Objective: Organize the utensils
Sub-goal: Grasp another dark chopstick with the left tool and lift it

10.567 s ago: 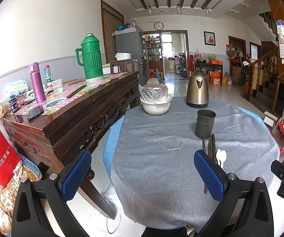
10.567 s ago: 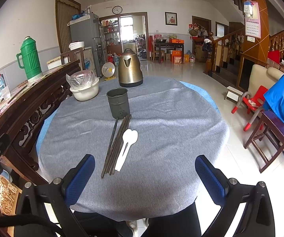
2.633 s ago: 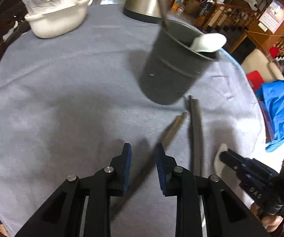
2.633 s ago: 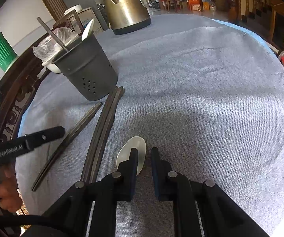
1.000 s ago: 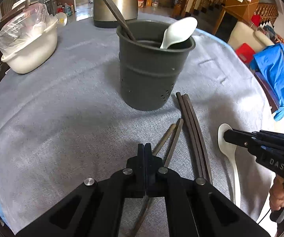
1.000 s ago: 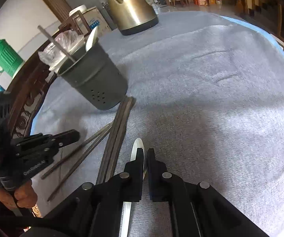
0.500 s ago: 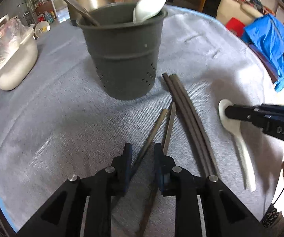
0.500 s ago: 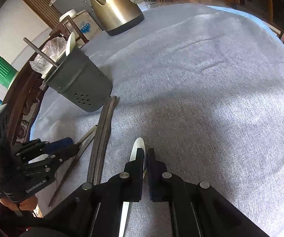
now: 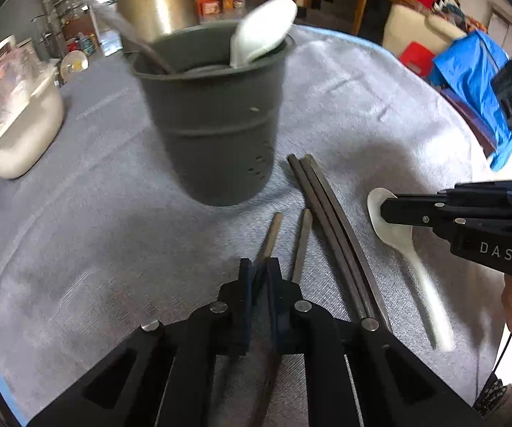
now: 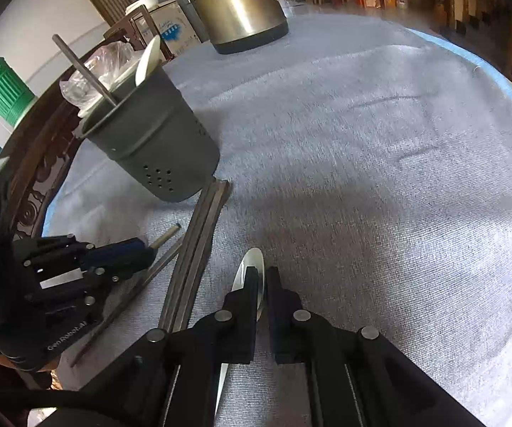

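Observation:
A dark grey utensil holder [image 9: 213, 114] [image 10: 153, 142] stands on the grey tablecloth with a white spoon [image 9: 261, 33] and a chopstick [image 10: 81, 67] in it. My left gripper [image 9: 259, 277] is shut on one chopstick [image 9: 270, 238]; a second loose chopstick [image 9: 302, 242] lies just right of it. A bundle of dark chopsticks [image 9: 330, 227] [image 10: 199, 245] lies beside the holder. My right gripper [image 10: 261, 284] is shut on the bowl of a white spoon [image 10: 252, 267] [image 9: 398, 238] lying on the cloth.
A metal kettle [image 10: 238, 3] stands behind the holder. A white bowl covered with plastic [image 9: 14, 121] sits at the left. A dark wooden sideboard [image 10: 39, 163] with a green thermos [image 10: 0, 92] runs along the table's left. The table edge [image 10: 497, 82] curves at right.
My left gripper has closed from slightly open onto the left loose chopstick. My right gripper stays shut on the white spoon.

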### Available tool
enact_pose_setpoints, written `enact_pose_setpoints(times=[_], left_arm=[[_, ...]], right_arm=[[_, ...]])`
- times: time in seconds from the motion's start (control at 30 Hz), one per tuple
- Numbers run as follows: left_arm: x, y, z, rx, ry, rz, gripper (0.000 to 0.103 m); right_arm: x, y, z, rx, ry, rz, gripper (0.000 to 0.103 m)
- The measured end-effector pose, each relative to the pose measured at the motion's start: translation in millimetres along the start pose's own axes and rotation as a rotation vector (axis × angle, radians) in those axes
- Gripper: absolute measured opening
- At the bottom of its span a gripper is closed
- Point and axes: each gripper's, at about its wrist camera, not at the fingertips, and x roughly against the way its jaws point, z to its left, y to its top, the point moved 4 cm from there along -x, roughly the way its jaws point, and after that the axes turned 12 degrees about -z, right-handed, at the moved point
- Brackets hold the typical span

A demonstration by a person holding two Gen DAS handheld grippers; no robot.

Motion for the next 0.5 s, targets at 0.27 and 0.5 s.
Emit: enact_pose_setpoints(times=[0.27, 0.5], left_arm=[[63.6, 13.0, 29.3, 0.108, -0.014, -0.140, 0.005], [79.9, 10.5, 52.1, 0.181, 0.014, -0.163, 0.005]], right_arm=[[25.6, 9.9, -2.3, -0.037, 0.010, -0.096, 0.004], [29.4, 10.7, -14.2, -0.117, 0.043, -0.087, 0.007]])
